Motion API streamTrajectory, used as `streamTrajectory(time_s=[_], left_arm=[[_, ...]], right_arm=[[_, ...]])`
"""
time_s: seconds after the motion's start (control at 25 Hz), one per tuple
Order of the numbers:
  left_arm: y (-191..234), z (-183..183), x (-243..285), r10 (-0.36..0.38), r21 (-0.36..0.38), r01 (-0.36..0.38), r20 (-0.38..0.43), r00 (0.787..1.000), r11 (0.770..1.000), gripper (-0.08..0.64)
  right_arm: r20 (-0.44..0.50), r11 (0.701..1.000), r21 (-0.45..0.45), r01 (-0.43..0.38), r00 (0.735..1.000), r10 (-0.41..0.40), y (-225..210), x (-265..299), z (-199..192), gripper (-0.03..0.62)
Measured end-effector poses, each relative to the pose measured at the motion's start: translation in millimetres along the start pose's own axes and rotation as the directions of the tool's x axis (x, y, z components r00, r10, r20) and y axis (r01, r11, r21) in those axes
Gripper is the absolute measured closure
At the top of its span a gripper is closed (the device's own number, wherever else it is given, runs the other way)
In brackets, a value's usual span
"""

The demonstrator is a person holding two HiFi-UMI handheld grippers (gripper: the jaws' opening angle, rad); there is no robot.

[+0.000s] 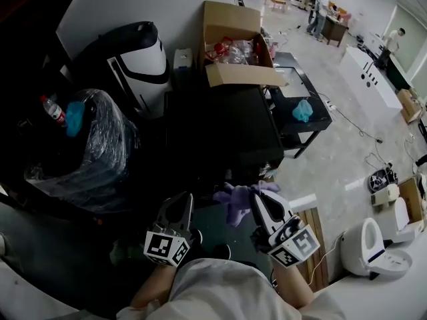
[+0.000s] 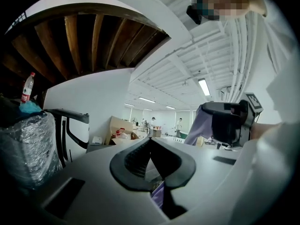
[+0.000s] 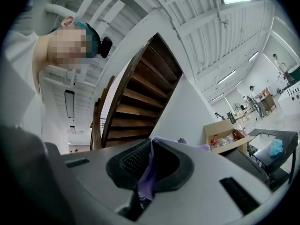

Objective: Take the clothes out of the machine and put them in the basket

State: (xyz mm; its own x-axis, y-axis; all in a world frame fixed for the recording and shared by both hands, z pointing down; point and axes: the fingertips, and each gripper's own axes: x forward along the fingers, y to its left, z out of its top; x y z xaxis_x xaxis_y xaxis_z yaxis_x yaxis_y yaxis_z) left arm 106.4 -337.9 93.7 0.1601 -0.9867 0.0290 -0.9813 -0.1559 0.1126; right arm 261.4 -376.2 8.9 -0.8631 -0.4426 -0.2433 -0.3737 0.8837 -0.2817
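The right gripper (image 3: 151, 143) has its jaws clamped on a thin lilac-purple cloth garment (image 3: 149, 175). The cloth runs down between the 2 jaws and bunches just beyond their tips, on the side toward the left gripper (image 1: 179, 207). The left gripper's jaws are together at the tips, and a strip of purple cloth shows through the gap behind them. The 2 grippers are side by side, near each other.

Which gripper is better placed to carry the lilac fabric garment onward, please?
The right. The right gripper is shut on the lilac fabric garment, which runs down between its pads. The left gripper is shut beside it, with no clear hold on the fabric.
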Motion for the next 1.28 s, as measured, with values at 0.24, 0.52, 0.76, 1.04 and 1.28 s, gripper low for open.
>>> streamTrajectory(time_s=[0.24, 0.52, 0.76, 1.04, 1.28], left_arm=[[-3, 9, -26, 0.055, 0.031, -0.056, 0.017, 0.998, 0.998, 0.543], [16, 14, -64, 0.129, 0.036, -0.13, 0.039, 0.991, 0.991, 0.543], [48, 17, -114, 0.207, 0.017, -0.209, 0.057, 0.977, 0.978, 0.543], [84, 19, -198, 0.285, 0.003, -0.286, 0.069, 0.956, 0.958, 0.543], [120, 22, -282, 0.369, -0.001, -0.37, 0.075, 0.926, 0.929, 0.543]], right_arm=[[0.007, 0.996, 0.005, -0.084, 0.996, 0.084, 20, -4, 2, 0.575], [0.002, 0.981, 0.026, -0.193, 0.981, 0.193, 54, 12, -9, 0.575], [-0.014, 0.961, 0.057, -0.272, 0.962, 0.273, 101, 34, -25, 0.575], [-0.021, 0.931, 0.093, -0.353, 0.934, 0.356, 180, 61, -48, 0.575], [-0.003, 0.9, 0.102, -0.424, 0.904, 0.427, 257, 83, -61, 0.575]])
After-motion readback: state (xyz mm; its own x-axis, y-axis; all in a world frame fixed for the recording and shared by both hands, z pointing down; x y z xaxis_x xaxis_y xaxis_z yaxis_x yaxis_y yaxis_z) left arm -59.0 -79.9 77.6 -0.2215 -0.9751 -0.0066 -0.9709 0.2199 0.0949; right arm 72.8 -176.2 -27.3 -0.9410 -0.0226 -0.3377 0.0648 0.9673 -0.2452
